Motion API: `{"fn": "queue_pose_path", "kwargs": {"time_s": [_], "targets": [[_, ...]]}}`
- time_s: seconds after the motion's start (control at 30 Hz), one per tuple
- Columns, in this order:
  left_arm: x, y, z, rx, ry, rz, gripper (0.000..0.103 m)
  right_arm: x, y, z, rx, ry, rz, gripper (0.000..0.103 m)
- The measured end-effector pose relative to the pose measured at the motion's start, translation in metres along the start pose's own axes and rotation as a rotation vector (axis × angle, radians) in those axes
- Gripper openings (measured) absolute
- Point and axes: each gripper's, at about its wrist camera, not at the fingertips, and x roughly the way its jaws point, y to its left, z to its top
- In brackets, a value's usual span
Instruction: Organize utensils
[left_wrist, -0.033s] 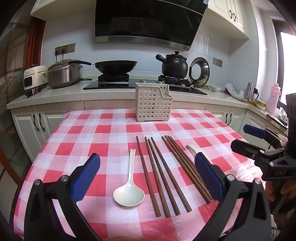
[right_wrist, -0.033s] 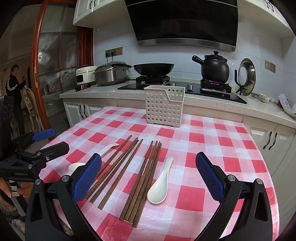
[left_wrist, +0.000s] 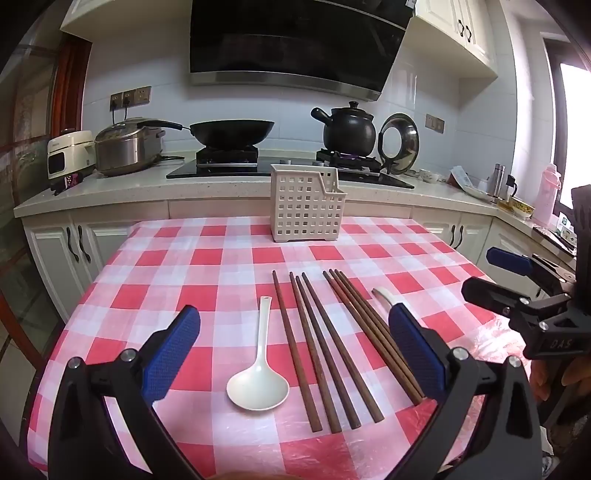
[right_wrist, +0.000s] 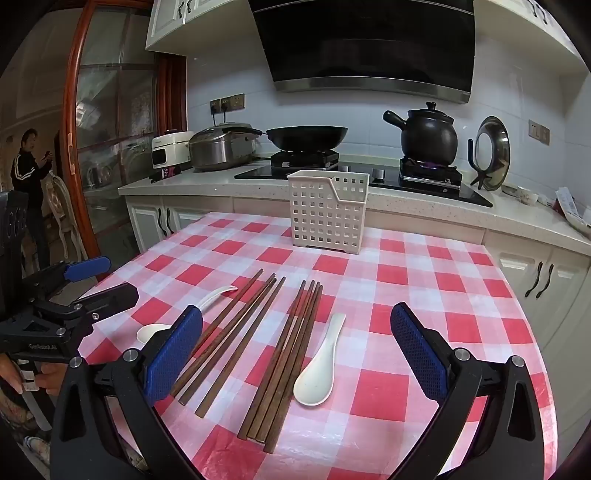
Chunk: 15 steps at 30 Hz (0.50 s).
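1. Left gripper (left_wrist: 293, 347): fingers (left_wrist: 171, 354) spread fully wide, nothing between them, hovering over the near edge of the worktop (left_wrist: 184, 258), which has a red-and-white check cloth.
2. Left spoon (left_wrist: 258, 373): white, flat on the worktop, bowl toward the near edge, handle pointing at the far edge. Not touched.
3. Left chopsticks (left_wrist: 317, 354): four brown sticks just right of that spoon, roughly parallel, slightly fanned, running near-to-far.
4. Right chopsticks (right_wrist: 291, 354): second brown bunch, tightly packed, a gap between it and the first set.
5. Right spoon (right_wrist: 319, 369): white, just right of the tight bunch, bowl toward the near edge.
6. Right gripper (right_wrist: 295, 349): fingers (right_wrist: 417, 354) also at full spread, holding nothing, above the near edge.
7. Utensil basket (left_wrist: 304, 206): white perforated, upright at the middle of the far edge, well apart from all the utensils. Contents not visible.
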Motion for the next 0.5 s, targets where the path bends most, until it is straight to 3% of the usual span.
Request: {"fn": "queue_pose_path", "kwargs": {"time_s": [0.5], "targets": [[0.0060, -0.0003, -0.0032, 0.013, 0.019, 0.014, 0.099, -0.0029, -0.0013, 0.0013, 0.002, -0.002, -0.005, 0.096]]}}
